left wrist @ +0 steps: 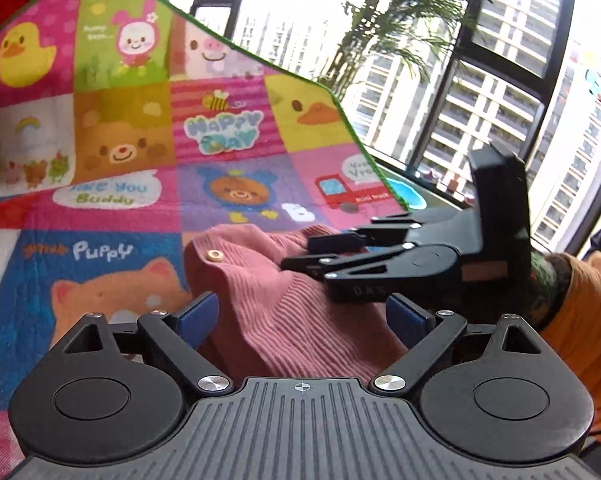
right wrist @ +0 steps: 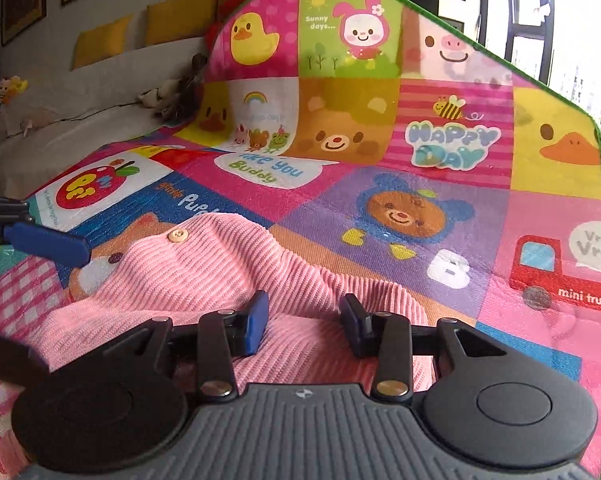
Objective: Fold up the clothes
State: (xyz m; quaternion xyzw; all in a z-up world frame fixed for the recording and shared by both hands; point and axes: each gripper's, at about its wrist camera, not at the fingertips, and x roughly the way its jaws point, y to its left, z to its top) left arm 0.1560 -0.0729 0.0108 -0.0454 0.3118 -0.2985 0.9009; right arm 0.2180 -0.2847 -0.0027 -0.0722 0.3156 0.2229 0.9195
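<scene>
Left tool (left wrist: pixel 300 316): blue pads spread wide apart, straddling the pink ribbed knit garment (left wrist: pixel 284 312) without pressing it. The garment lies bunched on the cartoon-print play mat (left wrist: pixel 120 152), one pale button (right wrist: pixel 178 236) facing up. Right tool (right wrist: pixel 303 322): pads partly apart above a raised fold of the knit, nothing clamped. An orange sleeve (left wrist: pixel 588 320) shows behind the right tool.

Pink ribbed knit garment, bunched on the play mat

The garment (right wrist: pixel 204 264) lies rumpled in soft folds on the cartoon-printed mat (right wrist: pixel 440 208), one pale round button (right wrist: pixel 178 236) showing near its far edge at about eleven o'clock, fabric humped toward the centre.
</scene>
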